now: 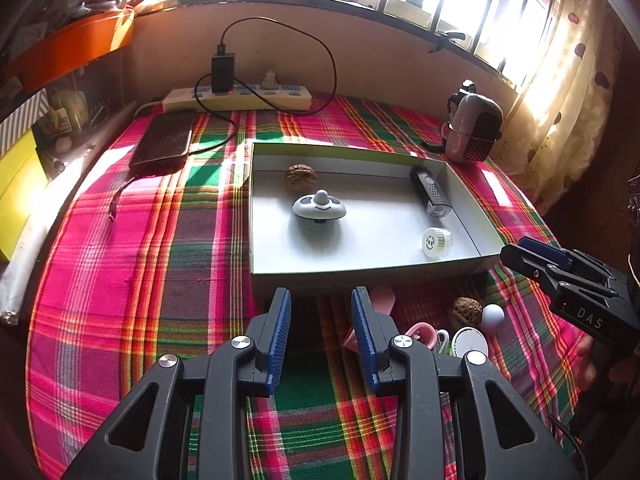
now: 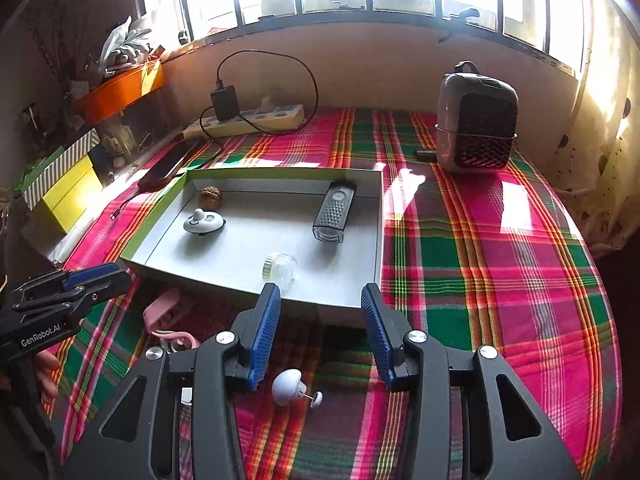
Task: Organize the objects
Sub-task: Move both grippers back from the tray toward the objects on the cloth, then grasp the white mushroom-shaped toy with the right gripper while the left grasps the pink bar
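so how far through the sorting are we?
Partway. Already in the box: a walnut, grey spinner, black light, small jar. Both hand-held grippers, left and right, are open and empty. Left on the cloth: second walnut, white knob, pink pieces.

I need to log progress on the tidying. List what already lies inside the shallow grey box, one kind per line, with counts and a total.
walnut: 1
grey saucer-shaped gadget: 1
black lamp with a clear lens: 1
small clear jar with a white cap: 1
Total inside the box: 4
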`<action>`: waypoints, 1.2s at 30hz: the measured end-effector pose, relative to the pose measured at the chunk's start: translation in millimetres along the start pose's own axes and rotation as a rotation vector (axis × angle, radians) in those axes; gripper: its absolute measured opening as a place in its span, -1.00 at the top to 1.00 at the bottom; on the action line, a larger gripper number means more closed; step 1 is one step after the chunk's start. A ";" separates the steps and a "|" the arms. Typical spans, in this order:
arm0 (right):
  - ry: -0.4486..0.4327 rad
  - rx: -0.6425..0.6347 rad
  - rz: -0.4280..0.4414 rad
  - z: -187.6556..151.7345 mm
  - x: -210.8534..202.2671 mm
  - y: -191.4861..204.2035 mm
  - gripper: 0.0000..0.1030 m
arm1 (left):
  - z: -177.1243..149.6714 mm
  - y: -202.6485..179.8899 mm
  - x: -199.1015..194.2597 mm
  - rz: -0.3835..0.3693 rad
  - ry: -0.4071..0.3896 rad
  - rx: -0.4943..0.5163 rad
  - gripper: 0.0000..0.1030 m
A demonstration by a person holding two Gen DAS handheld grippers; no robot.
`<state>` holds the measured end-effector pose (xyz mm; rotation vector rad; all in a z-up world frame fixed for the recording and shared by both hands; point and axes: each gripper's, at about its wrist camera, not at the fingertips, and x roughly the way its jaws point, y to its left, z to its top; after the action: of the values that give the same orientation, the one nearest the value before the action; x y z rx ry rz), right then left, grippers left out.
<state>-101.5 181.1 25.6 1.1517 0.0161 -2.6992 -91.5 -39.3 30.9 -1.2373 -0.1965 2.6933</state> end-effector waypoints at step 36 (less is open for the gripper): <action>0.111 -0.111 -0.013 -46.2 21.1 14.1 -0.01 | -4.5 -25.5 32.1 -0.048 0.100 0.106 0.36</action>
<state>-80.0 167.6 -20.6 1.2697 0.1880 -2.6055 -106.1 -7.4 9.1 -1.3140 -0.0679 2.5575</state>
